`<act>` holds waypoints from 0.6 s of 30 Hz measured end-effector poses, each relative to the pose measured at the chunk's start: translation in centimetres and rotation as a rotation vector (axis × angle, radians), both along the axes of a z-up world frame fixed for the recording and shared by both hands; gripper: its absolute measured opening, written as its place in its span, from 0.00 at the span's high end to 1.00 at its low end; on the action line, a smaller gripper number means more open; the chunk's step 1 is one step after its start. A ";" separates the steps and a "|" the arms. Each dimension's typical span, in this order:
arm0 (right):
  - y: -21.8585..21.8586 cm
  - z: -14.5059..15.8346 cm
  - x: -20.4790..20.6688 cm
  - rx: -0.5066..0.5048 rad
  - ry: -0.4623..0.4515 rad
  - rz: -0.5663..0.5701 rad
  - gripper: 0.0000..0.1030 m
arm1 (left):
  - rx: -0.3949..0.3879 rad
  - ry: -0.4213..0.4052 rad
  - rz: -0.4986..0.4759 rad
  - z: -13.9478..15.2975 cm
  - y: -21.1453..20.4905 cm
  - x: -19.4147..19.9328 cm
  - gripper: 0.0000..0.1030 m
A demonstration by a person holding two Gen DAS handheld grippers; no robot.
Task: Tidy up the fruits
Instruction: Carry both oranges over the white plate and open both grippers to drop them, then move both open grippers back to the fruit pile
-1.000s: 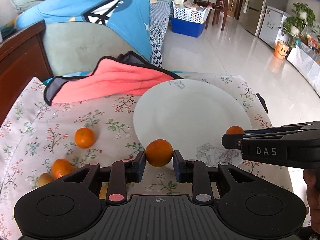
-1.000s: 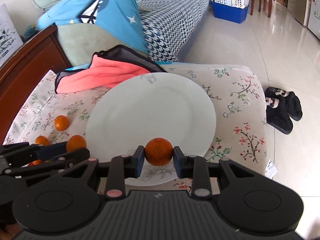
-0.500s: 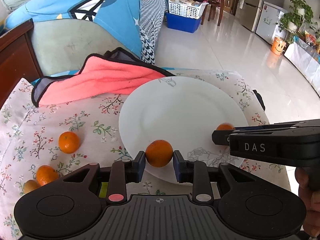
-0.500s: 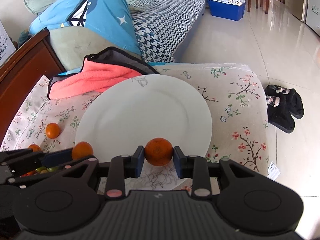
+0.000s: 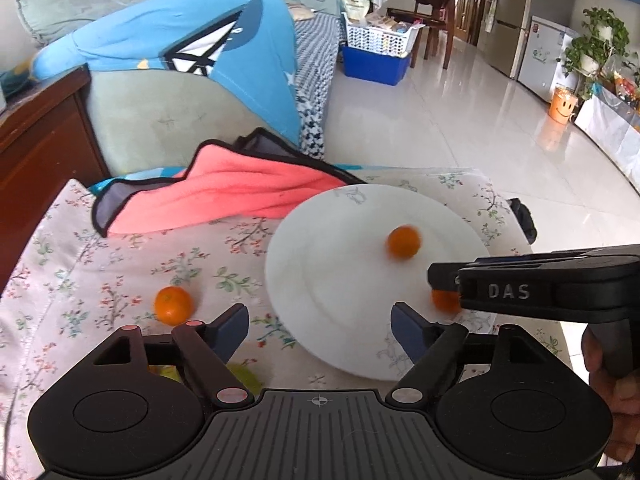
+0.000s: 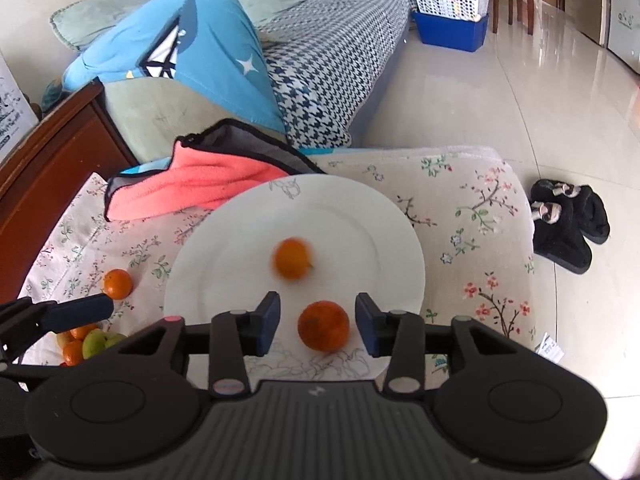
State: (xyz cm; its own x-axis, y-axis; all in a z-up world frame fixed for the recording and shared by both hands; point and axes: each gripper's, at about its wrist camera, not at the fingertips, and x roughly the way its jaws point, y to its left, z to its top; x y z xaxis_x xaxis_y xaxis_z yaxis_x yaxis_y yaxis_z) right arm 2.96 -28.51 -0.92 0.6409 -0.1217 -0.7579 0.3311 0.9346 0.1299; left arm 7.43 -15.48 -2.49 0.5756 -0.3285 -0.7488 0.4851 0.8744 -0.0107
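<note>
We have just let go with both tools over the white plate [image 6: 224, 240]. The left tool [image 5: 320, 330] has just been opening and now stands wide, with nothing between its jaws; the mandarin [image 5: 403, 241] it dropped shows as a blurred orange ball near the middle of the plate, which we read as rolling. The right tool [image 6: 318, 322] has just been opening too: its blue pads stand clear of the second mandarin [image 6: 323, 325] on either side, and that fruit sits on the near part of the plate, close to the rim.

To finish this step well, we should hold both tools level until the fruit settles, then lift straight up and back, so a pad does not nudge the near mandarin over the rim. The plate lies on the flowered cloth of the table [image 6: 472, 248], toward its right edge, its far rim close to or touching a pink fleece [image 6: 192, 184].

The fruit is small, round and smooth-skinned, bright orange, and will likely roll freely on glazed china. More waits on the cloth at the left: one mandarin [image 5: 173, 305] just off the plate's left side, and a small heap of orange and green fruit [image 6: 86, 342] near the front left corner, behind the left tool's finger
</note>
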 end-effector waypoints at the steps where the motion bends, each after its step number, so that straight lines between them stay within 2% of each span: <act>1: 0.2 0.2 0.0 -0.002 -0.005 0.009 0.57 | 0.006 0.008 0.005 0.1 0.3 0.1 0.21; 6: 0.7 0.7 0.0 -0.021 -0.013 0.047 0.56 | -0.015 0.006 0.037 1.3 2.3 0.1 0.19; 9: 0.9 1.5 -0.5 -0.036 -0.032 0.063 0.56 | -0.057 0.019 0.083 2.2 4.4 0.2 0.16; 11: 1.0 2.0 -0.9 -0.043 -0.043 0.062 0.52 | -0.092 0.019 0.126 2.8 6.0 0.2 0.15; 15: 1.5 2.8 -2.0 -0.019 -0.063 0.056 0.49 | -0.158 0.028 0.179 3.7 8.8 0.0 0.11; 18: 2.7 3.1 -2.5 0.004 -0.071 0.082 0.47 | -0.154 0.045 0.204 4.0 10.4 -0.2 0.10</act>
